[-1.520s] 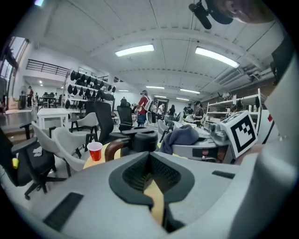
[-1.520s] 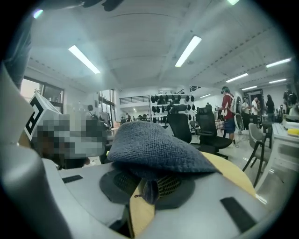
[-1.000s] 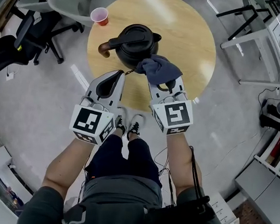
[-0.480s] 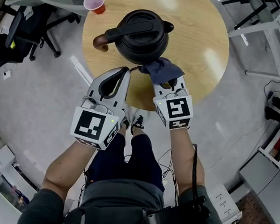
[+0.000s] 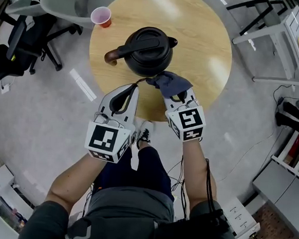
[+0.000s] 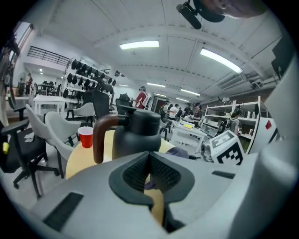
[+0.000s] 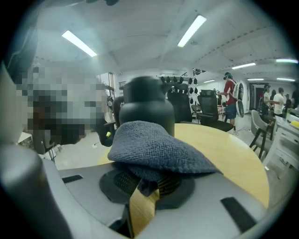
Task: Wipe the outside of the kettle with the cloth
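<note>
A black kettle (image 5: 144,50) with a brown handle (image 5: 112,54) stands upright on the round wooden table (image 5: 207,43); the same kettle (image 6: 135,135) fills the middle of the left gripper view, and the kettle (image 7: 145,109) rises behind the cloth in the right gripper view. My right gripper (image 5: 175,92) is shut on a dark blue cloth (image 5: 168,83), held just in front of the kettle's near side. The cloth (image 7: 156,149) drapes over both jaws. My left gripper (image 5: 135,84) is shut and empty, its tip close to the kettle's base.
A red cup (image 5: 101,17) stands at the table's far left edge. Office chairs (image 5: 38,25) crowd the left side, and a white desk frame (image 5: 269,33) stands to the right. My feet (image 5: 144,134) show below the table edge.
The view shifted and the kettle now sits slightly farther from both grippers. The right gripper still holds the cloth near the kettle's front.
</note>
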`<state>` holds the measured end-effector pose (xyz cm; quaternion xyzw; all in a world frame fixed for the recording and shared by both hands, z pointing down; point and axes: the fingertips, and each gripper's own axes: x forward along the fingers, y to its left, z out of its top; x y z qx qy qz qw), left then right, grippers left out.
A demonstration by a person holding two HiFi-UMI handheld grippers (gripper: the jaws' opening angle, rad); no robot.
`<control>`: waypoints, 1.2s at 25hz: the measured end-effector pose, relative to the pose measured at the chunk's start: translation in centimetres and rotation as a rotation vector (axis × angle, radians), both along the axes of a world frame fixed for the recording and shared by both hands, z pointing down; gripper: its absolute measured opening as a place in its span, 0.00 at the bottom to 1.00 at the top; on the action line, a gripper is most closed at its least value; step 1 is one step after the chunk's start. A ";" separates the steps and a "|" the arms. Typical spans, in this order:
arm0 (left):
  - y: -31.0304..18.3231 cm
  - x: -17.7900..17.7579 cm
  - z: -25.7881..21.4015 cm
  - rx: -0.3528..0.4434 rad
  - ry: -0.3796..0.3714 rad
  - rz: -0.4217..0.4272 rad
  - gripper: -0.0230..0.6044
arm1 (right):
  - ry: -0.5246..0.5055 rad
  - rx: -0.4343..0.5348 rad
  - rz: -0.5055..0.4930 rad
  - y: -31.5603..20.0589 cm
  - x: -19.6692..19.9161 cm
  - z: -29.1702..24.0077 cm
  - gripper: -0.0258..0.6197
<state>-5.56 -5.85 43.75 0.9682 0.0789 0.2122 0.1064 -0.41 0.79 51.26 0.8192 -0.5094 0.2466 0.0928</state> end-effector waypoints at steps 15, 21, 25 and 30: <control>0.5 1.9 -5.7 0.016 0.069 -0.040 0.05 | 0.177 0.058 -0.210 -1.2 3.9 -11.7 0.18; 0.2 2.5 -4.0 0.031 0.018 -0.175 0.05 | 0.139 0.131 -0.369 -1.5 4.2 -10.1 0.18; 0.4 2.5 -3.3 0.039 -0.003 -0.268 0.05 | 0.121 0.170 -0.450 -1.2 4.2 -9.6 0.18; -0.5 3.0 -3.1 0.056 -0.002 -0.365 0.05 | 0.072 0.175 -0.488 -0.6 5.0 -6.9 0.18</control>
